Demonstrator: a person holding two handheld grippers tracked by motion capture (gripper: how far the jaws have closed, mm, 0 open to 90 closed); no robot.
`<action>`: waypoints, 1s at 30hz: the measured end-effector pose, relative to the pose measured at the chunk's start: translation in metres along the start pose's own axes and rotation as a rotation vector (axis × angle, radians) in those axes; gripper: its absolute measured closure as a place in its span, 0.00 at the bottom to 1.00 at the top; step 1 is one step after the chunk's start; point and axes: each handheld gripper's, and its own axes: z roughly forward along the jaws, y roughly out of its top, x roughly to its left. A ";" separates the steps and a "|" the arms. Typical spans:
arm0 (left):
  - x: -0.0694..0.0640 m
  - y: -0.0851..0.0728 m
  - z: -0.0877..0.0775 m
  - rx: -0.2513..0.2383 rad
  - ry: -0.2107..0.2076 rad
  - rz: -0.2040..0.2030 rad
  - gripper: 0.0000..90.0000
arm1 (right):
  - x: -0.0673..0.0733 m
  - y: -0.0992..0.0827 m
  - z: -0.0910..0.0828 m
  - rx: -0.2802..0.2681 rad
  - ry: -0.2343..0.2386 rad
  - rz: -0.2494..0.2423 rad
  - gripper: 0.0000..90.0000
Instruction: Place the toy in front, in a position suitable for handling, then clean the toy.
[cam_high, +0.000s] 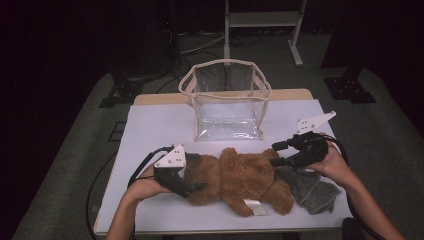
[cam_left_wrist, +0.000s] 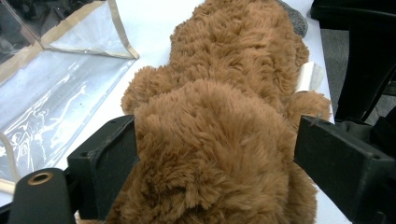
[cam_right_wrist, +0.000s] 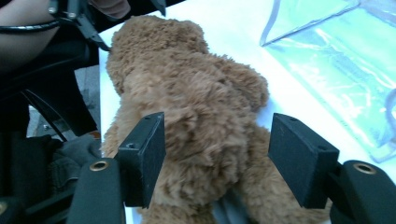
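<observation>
Two grippers flank our brown teddy bear (cam_high: 240, 177), which lies on the white worktop (cam_high: 150, 130) in front of the clear bag (cam_high: 226, 100). Our left gripper (cam_high: 195, 185) has its fingers wide around the bear's head; our right gripper (cam_high: 277, 154) spreads wide above the legs, gripping nothing. Grey cloth (cam_high: 312, 190) lies beside the legs.

I can read no text, brand or number anywhere here. The white tag (cam_high: 255, 206) sewn to the brown teddy bear (cam_high: 239, 179) shows blank from where I look, its face too small to read.
</observation>
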 end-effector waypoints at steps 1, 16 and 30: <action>0.000 0.001 -0.001 -0.001 0.003 -0.002 0.13 | -0.002 0.002 -0.001 0.003 -0.002 -0.001 0.39; 0.002 -0.001 -0.013 0.000 0.022 -0.004 0.10 | -0.022 0.050 0.003 0.082 -0.038 -0.030 0.38; 0.004 -0.001 -0.023 -0.020 0.048 0.000 0.10 | -0.028 0.093 0.021 0.129 -0.034 -0.088 0.39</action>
